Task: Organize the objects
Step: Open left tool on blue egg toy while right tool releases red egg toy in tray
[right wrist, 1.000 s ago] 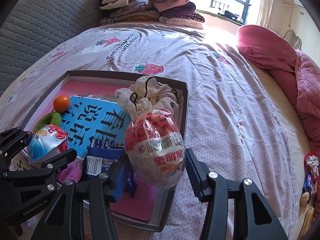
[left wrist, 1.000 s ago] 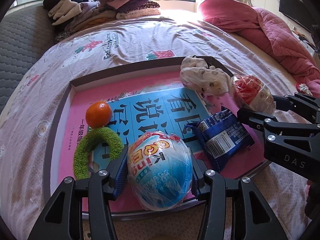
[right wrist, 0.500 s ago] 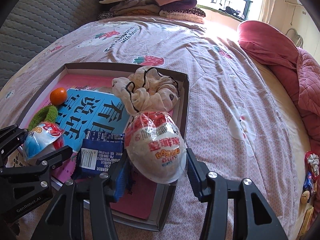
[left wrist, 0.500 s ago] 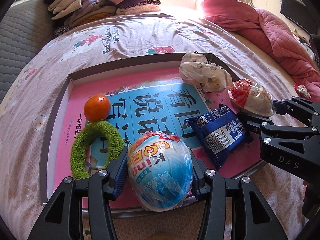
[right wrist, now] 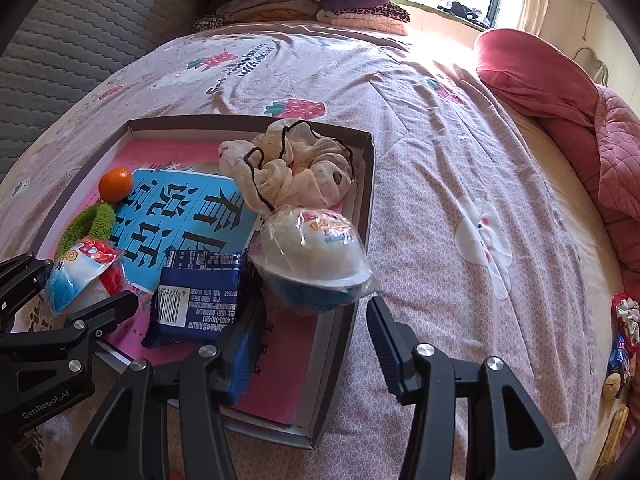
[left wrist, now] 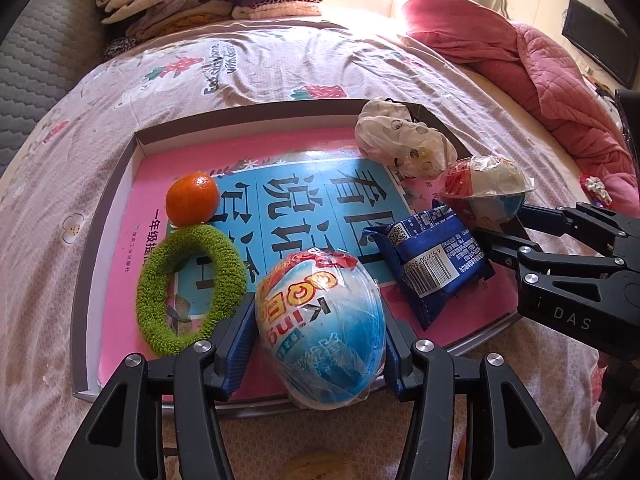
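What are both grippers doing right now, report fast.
Left gripper: jaws shut on the blue egg.
Right gripper: jaws open, red-and-white egg released in the box.

book [left wrist: 280,184] title partly covered, bedside clutter [right wrist: 622,344] cropped

Your free floor in the box [left wrist: 132,160] is the far-left pink strip behind the orange [left wrist: 192,199], plus the blue print mid-tray, far of the green ring [left wrist: 190,286]. Near-left is blocked: ring w/ orange touching its far edge. Far-right corner is filled by the cream scrunchie [right wrist: 292,172]. Near-right is tight: blue packet [right wrist: 198,294] lies just left of the white-and-blue egg [right wrist: 314,258], which sits against the right wall. Left gripper [left wrist: 320,334] w/ its blue egg [left wrist: 320,328] fills the near-mid edge. Right of the box, the bedsheet [right wrist: 460,168] is wide open to you as far as the red quilt [right wrist: 580,120].
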Available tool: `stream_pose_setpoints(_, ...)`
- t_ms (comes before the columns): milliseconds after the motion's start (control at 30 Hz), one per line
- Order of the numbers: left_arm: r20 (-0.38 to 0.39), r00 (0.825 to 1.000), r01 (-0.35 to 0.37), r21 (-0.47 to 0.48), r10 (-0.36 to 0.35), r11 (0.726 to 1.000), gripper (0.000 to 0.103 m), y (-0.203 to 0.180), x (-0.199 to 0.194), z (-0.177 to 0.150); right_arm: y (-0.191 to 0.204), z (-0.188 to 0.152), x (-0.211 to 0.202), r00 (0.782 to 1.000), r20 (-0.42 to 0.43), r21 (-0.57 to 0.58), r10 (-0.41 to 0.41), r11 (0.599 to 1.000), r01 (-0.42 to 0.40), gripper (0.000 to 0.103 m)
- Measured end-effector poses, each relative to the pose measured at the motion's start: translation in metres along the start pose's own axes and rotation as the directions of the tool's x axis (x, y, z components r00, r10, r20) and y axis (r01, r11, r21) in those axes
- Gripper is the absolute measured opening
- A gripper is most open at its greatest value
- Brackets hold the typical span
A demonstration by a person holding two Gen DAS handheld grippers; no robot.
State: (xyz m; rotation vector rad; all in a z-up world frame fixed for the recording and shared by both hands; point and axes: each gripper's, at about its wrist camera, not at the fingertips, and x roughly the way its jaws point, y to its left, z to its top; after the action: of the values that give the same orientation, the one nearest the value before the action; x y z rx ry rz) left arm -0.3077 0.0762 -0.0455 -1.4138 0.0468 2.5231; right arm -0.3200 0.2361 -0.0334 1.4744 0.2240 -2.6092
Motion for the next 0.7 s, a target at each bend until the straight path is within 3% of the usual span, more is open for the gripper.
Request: stream_pose_setpoints(700,0.038,0.999,0.012,-0.032,-0.011,0.999,0.071,0.003,-0.032,-0.001,-0.017,0.001,-0.033,0.998,0.055,0.056,0.016,0.998,-0.019,0.053)
